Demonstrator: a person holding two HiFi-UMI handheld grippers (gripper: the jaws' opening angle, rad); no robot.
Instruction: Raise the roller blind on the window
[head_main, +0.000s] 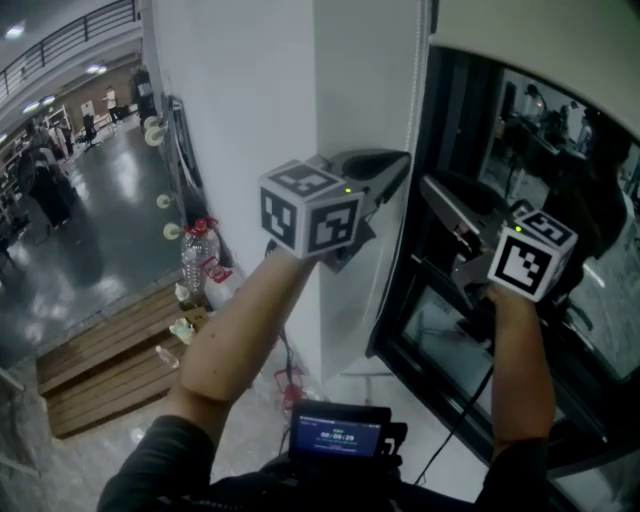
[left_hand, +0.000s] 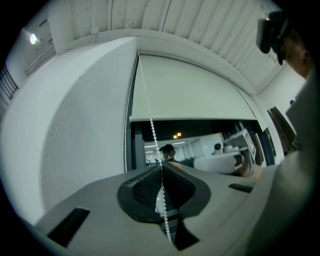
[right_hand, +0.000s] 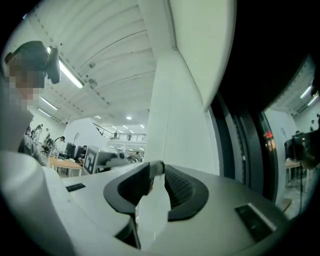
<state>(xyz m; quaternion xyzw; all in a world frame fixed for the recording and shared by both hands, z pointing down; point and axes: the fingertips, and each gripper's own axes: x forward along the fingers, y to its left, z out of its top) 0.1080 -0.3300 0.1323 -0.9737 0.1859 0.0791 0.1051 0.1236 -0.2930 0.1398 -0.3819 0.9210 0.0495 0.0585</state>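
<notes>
Grey glossy floor (head_main: 100, 240) well below left fingers (head_main: 385, 165). Wooden pallet (head_main: 110, 350) on it, down-left of fingers. Plastic bottles (head_main: 195, 258) upright at pallet's far end.

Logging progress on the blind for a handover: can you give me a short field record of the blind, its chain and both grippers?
blind: roller blind partly raised, window uncovered below its bottom edge
chain: bead chain runs up along the blind's left side
left gripper: shut on bead chain
right gripper: open, nothing between its fingers
</notes>
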